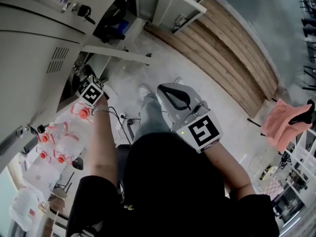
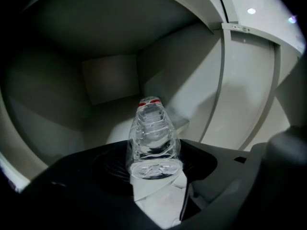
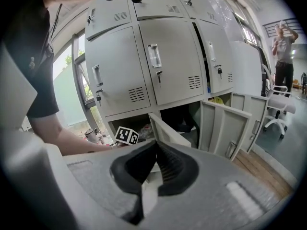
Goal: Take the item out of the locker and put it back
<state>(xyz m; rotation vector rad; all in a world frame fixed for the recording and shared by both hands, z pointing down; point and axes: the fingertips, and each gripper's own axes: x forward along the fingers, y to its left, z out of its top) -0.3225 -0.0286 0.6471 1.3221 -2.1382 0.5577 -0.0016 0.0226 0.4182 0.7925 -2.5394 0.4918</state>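
Grey concrete floor, wood strip along its far side, locker bank at left. A low compartment is entered by the left gripper. The clear plastic bottle is seen lying inside, red cap toward the far wall, between spread jaws; no squeeze is seen. Space is left on both sides. The right gripper is held outside, jaws clenched on nothing. A neighbouring door is left open.
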